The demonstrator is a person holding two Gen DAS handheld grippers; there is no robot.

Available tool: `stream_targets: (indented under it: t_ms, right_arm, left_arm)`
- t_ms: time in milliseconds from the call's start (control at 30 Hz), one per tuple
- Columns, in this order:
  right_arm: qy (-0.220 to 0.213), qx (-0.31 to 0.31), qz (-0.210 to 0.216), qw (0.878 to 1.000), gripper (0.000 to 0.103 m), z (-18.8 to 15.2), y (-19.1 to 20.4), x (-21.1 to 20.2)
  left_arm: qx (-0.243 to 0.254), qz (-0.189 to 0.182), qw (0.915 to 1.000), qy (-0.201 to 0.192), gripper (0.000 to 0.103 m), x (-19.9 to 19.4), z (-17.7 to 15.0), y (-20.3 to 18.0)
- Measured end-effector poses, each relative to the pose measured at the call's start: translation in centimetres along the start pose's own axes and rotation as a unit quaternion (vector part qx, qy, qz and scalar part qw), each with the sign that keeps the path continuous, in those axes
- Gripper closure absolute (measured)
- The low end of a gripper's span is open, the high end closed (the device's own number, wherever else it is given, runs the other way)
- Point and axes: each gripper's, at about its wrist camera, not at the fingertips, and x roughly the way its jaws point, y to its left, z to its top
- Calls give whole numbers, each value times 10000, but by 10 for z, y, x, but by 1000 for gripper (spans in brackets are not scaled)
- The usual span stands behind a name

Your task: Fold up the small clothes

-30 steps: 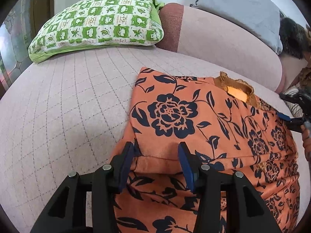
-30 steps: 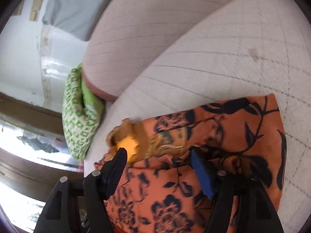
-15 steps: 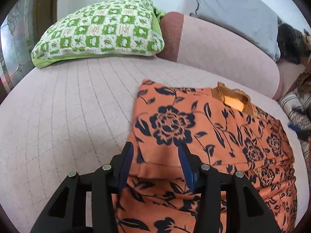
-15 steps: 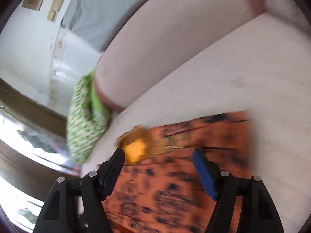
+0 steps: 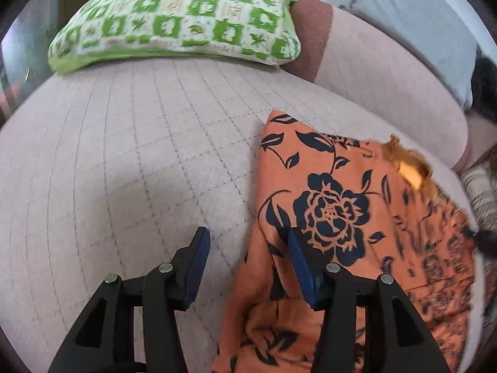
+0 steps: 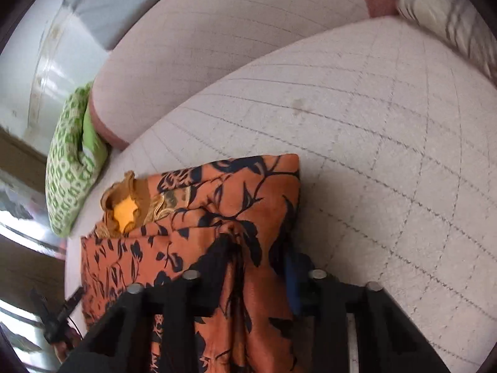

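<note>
— Orange cloth with a dark navy flower-and-leaf print: where does that small garment (image 5: 335, 217) lie?

— On the pale pink quilted seat of the sofa (image 5: 124, 155), spread across the right side of the left wrist view. Its neckline (image 6: 124, 208), with a brown frilled edge and a yellow lining, points toward the sofa's backrest.

— What are the left tongs doing?

— The left gripper (image 5: 247, 264) stands about half open, holding nothing. Its left blue pad is over bare quilting; its right blue pad is over the garment's left edge. I cannot tell whether either pad touches what is under it.

— And the right tongs?

— The right gripper (image 6: 257, 267) is closing, with a bunched fold of the orange cloth gathered between its jaws. The fabric rises into a ridge there, and the picture is somewhat blurred.

— Anything else nearby?

— A green-and-white checked pillow (image 5: 177, 18) rests at the far left end of the seat, against the backrest. A pale blue-grey cushion (image 5: 419, 21) lies along the top of the backrest. Both are well apart from the garment.
</note>
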Motion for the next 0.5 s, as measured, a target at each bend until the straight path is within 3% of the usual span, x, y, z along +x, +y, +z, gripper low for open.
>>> stream_targets:
  t_ms: [33,67,100,133,167,200,267,367,500]
  right_arm:
    - [-179,-156,-147,9996,96,-1,8,-8]
    - [-462,-383,-381,9975,96,-2,17,-20]
    - [-674,-498,-638,9944,97,-4,19,-26]
    - [-598,-416,-830,9939,97,-6,9,-20]
    - [-190,-299,-878,9955,97,-8,-3,-4]
    - [28,-224,-774,9967,96,-10,-13,6]
    - [-335,96,-355,9988,90,-8,-20,-12]
    - [-703,209,-515,9960,73,-7,-17,-38]
    - [-771,-18,34,9970,73,-23,5,-58]
  left_arm:
    - [133,57,9999,-28,56,1,1,-3]
    - [152,26,9999,-10,64,3,1,-3]
    - [101,-17,9999,5,66,3,1,-2]
    - [43,-45,10000,11,66,3,2,0]
    - [41,-56,10000,32,66,3,3,0]
    - [23,-64,9999,83,66,2,4,0]
    - [-81,-105,9999,80,66,-3,7,3]
    - [-91,-269,9995,-125,66,-22,9,1]
    - [268,-220,9990,-270,66,-35,-1,-11]
